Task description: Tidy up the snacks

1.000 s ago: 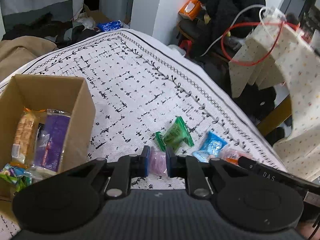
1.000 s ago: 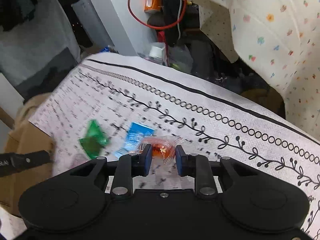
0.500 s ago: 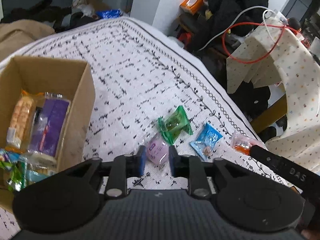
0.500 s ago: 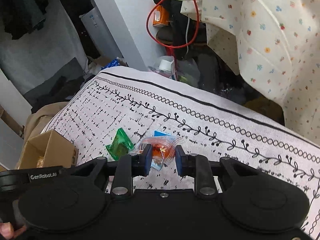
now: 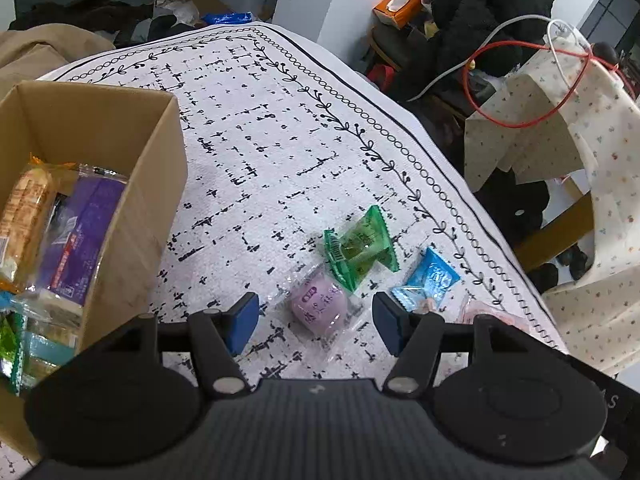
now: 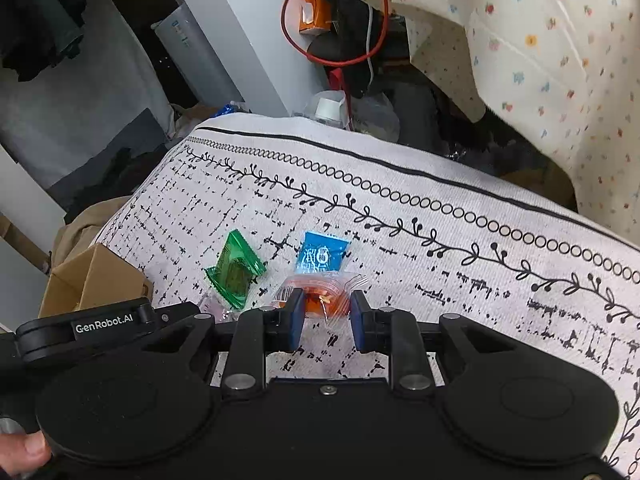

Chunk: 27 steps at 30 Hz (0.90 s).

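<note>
- Left claw (image 5: 314, 318): jaws spread wide, holding nothing. The purple snack (image 5: 319, 307) lies on the cloth-covered bench (image 5: 280, 152) between the two pads, touching neither.
- Right claw (image 6: 324, 316): jaws narrowed around the orange snack (image 6: 320, 294), pads at or against its clear wrapper. Whether the snack is lifted or resting on the cloth cannot be told.
- Risk, left side: the purple snack sits in a loose, glossy wrapper. If the pads close on the film alone, the round piece inside is likely to slide out of the grip.
- Risk, right side: the grip appears to be on crinkled film near the wrapper's end; a quick swing toward the cardboard box (image 5: 120, 128) could shake it free.
- Risk, crowding: the green snack (image 5: 360, 246) lies just beside the purple one, and the blue snack (image 5: 426, 280) is near the bench's right edge. A careless sweep could push either toward that edge.
- The two claws work close together; collision is possible.
- The box stands at the bench's left side and already holds several packets, including a purple pack and a biscuit roll.
</note>
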Each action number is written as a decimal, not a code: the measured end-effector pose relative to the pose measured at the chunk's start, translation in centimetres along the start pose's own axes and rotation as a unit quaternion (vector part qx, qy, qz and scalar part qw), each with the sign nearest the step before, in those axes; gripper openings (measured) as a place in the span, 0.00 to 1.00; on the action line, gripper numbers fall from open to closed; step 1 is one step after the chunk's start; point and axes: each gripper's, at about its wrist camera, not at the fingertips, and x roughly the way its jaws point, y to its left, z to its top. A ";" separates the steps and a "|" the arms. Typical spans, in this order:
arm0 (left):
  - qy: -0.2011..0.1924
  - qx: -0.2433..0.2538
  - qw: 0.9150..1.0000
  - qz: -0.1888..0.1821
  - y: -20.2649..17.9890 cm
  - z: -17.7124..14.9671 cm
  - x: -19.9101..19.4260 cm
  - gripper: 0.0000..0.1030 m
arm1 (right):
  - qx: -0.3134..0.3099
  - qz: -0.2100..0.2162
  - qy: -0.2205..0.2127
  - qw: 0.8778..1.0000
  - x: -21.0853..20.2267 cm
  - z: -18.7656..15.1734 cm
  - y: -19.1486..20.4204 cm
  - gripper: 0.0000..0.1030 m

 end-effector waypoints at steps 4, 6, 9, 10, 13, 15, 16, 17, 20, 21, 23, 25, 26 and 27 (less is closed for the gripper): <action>0.006 0.009 1.000 0.009 -0.3 -0.4 0.9 0.60 | 0.004 0.005 0.006 1.000 0.4 -0.2 -0.3 0.23; 0.004 0.019 1.000 0.018 -0.6 -0.6 1.2 0.60 | 0.005 0.007 0.007 1.000 0.5 -0.2 -0.3 0.23; -0.007 0.035 0.999 0.031 -1.2 -0.7 1.6 0.60 | 0.008 0.011 0.011 1.000 0.6 -0.3 -0.6 0.23; -0.007 0.036 0.999 0.033 -1.3 -0.7 1.8 0.60 | 0.009 0.012 0.012 1.000 0.6 -0.3 -0.8 0.23; 0.002 0.046 0.998 0.037 -1.8 -1.0 2.5 0.58 | 0.018 0.014 0.015 1.000 0.9 -0.4 -1.4 0.23; 0.008 0.057 0.997 0.045 -2.2 -1.3 2.9 0.51 | 0.025 0.017 0.017 0.999 1.1 -0.4 -1.8 0.23; 0.008 0.063 0.997 0.051 -2.3 -1.4 2.9 0.49 | 0.024 0.018 0.018 0.999 1.2 -0.4 -1.8 0.23; 0.009 0.065 0.997 0.048 -2.4 -1.5 2.9 0.38 | 0.022 0.020 0.018 0.999 1.3 -0.4 -1.8 0.23; 0.012 0.059 0.997 0.045 -2.2 -1.3 2.7 0.29 | 0.018 0.026 0.018 0.999 1.3 -0.4 -1.7 0.23; 0.011 0.059 0.997 0.048 -2.3 -1.3 2.6 0.26 | 0.018 0.026 0.018 0.999 1.3 -0.4 -1.8 0.23; 0.010 0.054 0.997 0.054 -2.2 -1.2 2.4 0.24 | 0.019 0.027 0.018 0.999 1.3 -0.4 -1.8 0.23; 0.008 0.047 0.997 0.056 -2.0 -1.0 2.1 0.23 | 0.018 0.028 0.018 0.999 1.2 -0.4 -1.6 0.23; 0.005 0.045 0.997 0.059 -2.0 -0.9 1.8 0.22 | 0.015 0.028 0.017 0.999 1.1 -0.4 -1.4 0.23; 0.000 0.045 0.997 0.061 -1.9 -0.8 1.6 0.21 | 0.013 0.028 0.015 0.999 1.0 -0.4 -1.3 0.22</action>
